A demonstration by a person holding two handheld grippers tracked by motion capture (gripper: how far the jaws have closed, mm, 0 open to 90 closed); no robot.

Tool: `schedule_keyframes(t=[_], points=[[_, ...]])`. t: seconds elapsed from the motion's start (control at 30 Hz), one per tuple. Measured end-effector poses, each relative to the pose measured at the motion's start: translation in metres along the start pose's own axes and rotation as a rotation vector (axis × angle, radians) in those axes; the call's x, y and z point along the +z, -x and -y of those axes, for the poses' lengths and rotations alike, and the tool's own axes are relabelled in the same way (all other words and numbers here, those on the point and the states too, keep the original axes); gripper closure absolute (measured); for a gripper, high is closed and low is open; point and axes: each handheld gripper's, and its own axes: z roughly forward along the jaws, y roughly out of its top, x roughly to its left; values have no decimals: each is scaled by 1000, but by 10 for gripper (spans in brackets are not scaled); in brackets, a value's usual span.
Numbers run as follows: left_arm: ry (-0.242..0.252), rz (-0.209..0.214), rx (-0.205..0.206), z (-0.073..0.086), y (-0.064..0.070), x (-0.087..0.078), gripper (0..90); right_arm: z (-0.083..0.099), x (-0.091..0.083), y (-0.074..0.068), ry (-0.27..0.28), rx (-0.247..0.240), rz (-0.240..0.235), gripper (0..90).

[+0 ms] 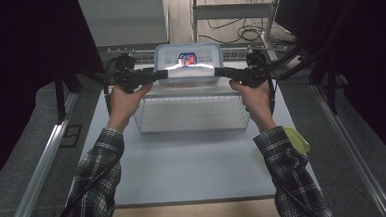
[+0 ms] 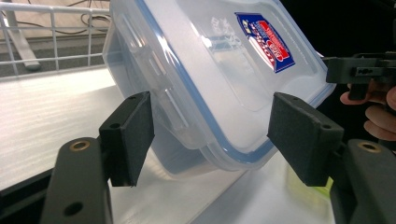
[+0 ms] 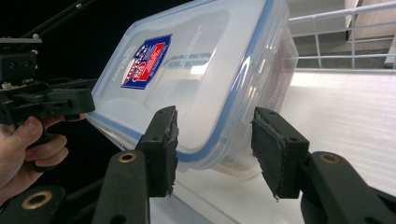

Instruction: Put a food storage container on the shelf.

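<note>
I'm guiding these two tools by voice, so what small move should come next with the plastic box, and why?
Probably close the left tool onto the box. Its jaws straddle the latched edge but stand apart, and the right tool looks equally unclamped.

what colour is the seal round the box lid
Blue: a thin blue line runs round the clear lid, clearest in the left gripper view.

Near the top centre of the frame a clear box [image 1: 188, 63] with a blue-trimmed lid and a red-and-blue label is flanked by both tools. The left tool [image 1: 160, 74] reaches its left end, the right tool [image 1: 221, 72] its right end. Just below it, mid-frame, sits a wire basket [image 1: 191, 116] on the pale tabletop [image 1: 194, 168]. A green lid [image 1: 298, 139] lies at the tabletop's right edge.
</note>
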Motion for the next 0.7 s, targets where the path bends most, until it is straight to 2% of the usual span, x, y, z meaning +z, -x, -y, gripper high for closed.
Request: schedule_keyframes(t=[0.23,0.4,0.47,0.53,0.7], points=[[31,-105,33,-3,4,-2,296,-3,1,-9,34,-53,87,533],[63,-157,63,-3,7,-5,331,-4,2,-10,56,-61,105,527],[72,-155,68,-1,6,-7,333,-4,2,-10,56,-66,110,514],[79,-141,61,0,6,-9,332,-4,0,-11,61,-93,114,492],[71,-113,82,7,8,-14,290,-1,-6,-13,64,-125,85,411]])
